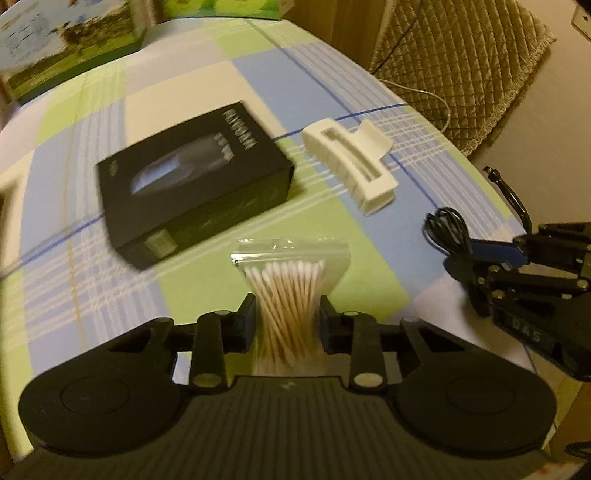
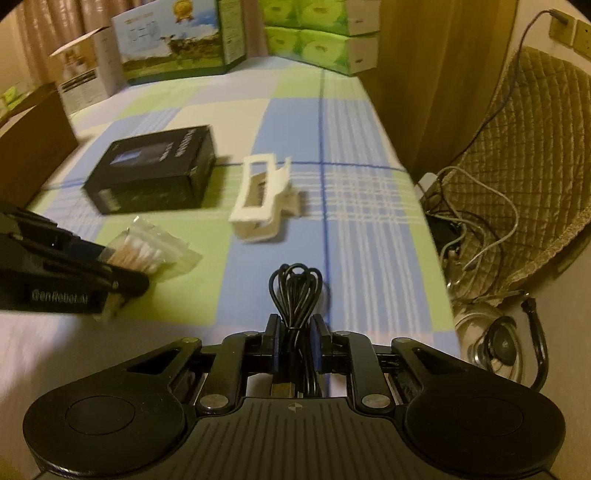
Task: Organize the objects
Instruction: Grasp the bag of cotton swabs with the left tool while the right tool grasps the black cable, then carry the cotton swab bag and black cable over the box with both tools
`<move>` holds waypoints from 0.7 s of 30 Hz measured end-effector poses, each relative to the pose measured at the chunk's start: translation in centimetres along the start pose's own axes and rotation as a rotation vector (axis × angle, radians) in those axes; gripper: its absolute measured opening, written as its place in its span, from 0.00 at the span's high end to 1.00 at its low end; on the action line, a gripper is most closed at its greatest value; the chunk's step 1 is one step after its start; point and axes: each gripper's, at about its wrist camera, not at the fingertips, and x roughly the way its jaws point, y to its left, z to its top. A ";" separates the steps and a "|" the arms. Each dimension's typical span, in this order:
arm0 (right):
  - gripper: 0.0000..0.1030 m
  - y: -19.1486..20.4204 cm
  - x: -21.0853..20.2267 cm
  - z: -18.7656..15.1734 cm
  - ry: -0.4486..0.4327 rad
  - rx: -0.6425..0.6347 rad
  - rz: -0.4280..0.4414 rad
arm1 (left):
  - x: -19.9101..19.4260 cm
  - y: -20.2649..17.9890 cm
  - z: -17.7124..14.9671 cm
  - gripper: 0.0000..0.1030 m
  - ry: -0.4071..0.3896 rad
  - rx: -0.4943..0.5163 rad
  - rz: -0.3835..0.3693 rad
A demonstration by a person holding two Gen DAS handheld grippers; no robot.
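Nearest in the left wrist view: left gripper [image 1: 287, 317] clamped on a clear zip bag of cotton swabs [image 1: 286, 295], jaws squeezing the bundle at its waist so the sticks fan out above and below. Bottom of the bag hidden behind the gripper body, so no telling how far down it goes. Same bag [image 2: 147, 254] visible from the right wrist view too, though blurry and half covered by the black fingers.

Right gripper [image 2: 294, 334] closed on a coiled black cable [image 2: 295, 291], loops sticking out ahead of the fingertips, a plug-ish end tucked down between the jaws but too dark to read. From the other camera just a dark tangle [image 1: 445, 229] at the tip of the right gripper [image 1: 476, 258], hard to separate from the mechanism.

Further out on the checked tablecloth [image 2: 351, 229]: white hair claw clip [image 2: 262, 195] lying on its side, just beside a black product box [image 2: 155, 170]. Box lettering smeared by motion blur, unreadable.

Far edge: green printed cartons [image 2: 173, 44] and stacked green tissue boxes [image 2: 317, 33], tops cut off by the frame. Off the table to the right, quilted chair cover [image 2: 524, 147] with a mess of grey cords [image 2: 476, 221] under it, ends lost in shadow.
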 end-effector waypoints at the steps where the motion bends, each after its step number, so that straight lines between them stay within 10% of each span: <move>1: 0.87 0.4 -0.3 -0.5 -0.003 -0.011 0.011 | -0.3 0.3 -0.6 0.73 0.000 -0.012 0.006; 21: 0.88 6.2 -1.3 -1.3 0.016 -0.102 0.172 | -6.2 4.9 -8.5 0.78 -0.001 -0.175 0.076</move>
